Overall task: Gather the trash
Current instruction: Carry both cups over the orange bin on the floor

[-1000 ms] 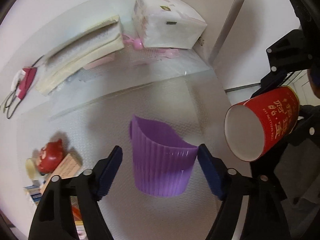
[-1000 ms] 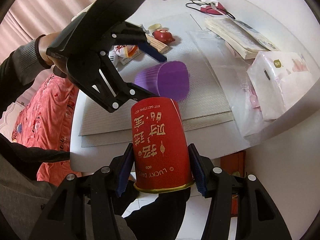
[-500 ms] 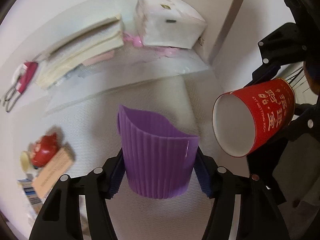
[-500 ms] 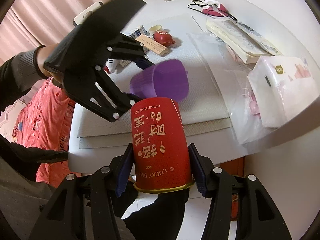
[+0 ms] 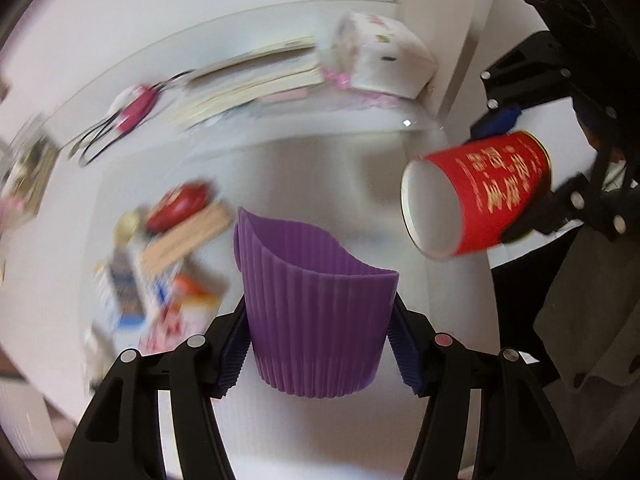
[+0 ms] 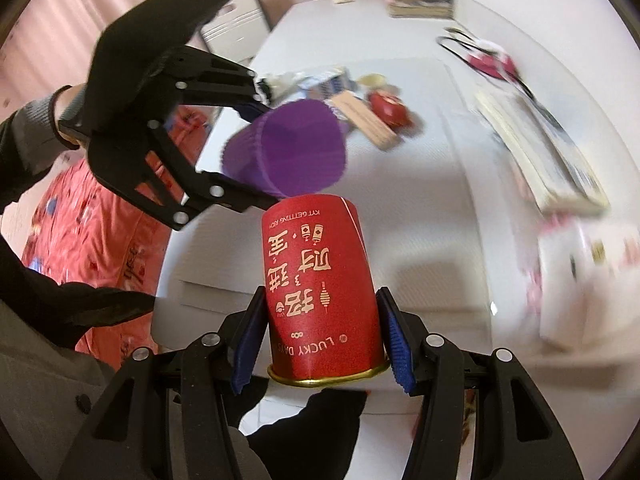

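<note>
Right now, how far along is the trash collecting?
Partway, it seems. Done: both cups are picked up. In hand: the left gripper clamps the purple ribbed cup, lifted clear of the table; the right gripper holds the red paper cup. Left: small boxes and wrappers on the table; no bin shows.

Smeared by motion blur: small boxes and packets point(image 5: 160, 280) left of ribbed purple silicone cup point(image 5: 316, 312), labels unreadable. Blurred too: white tissue pack point(image 6: 592, 276) and stacked papers point(image 6: 540, 148). Hidden behind red paper cup point(image 6: 320, 280): purple cup's lower wall.
</note>
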A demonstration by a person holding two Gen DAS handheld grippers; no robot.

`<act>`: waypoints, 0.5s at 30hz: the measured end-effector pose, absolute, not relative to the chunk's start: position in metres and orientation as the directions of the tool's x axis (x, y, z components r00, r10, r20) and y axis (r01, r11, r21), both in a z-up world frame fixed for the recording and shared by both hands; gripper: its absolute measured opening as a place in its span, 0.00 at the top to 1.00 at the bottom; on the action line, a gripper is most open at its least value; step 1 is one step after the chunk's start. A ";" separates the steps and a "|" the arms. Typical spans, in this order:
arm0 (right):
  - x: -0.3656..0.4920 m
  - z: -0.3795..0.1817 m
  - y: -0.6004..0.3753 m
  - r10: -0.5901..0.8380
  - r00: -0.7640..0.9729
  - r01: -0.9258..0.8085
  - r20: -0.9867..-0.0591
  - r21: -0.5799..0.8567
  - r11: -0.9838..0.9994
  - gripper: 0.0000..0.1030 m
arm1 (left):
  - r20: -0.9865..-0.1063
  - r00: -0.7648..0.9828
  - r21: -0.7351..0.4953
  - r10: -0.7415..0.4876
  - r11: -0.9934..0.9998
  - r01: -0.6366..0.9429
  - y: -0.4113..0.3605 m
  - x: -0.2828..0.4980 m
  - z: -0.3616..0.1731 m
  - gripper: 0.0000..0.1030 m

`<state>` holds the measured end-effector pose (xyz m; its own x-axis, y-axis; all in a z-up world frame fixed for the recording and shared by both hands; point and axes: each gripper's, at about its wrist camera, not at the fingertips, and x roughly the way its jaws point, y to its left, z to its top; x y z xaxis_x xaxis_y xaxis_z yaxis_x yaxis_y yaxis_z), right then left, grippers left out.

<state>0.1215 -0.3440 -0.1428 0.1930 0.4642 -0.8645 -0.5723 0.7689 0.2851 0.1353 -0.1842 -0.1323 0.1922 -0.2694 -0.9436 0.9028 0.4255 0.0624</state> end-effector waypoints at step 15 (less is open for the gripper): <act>0.123 -0.123 -0.179 0.529 0.015 -0.858 -0.849 0.261 0.442 0.48 | -0.945 0.297 0.083 -0.139 0.775 0.627 -0.022 0.069 -0.119 0.39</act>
<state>0.1228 -0.1792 -0.1233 0.0147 0.5288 -0.8486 -0.8582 0.4422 0.2607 0.0691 -0.0222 -0.1195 0.2967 -0.1392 -0.9448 0.6269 0.7747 0.0827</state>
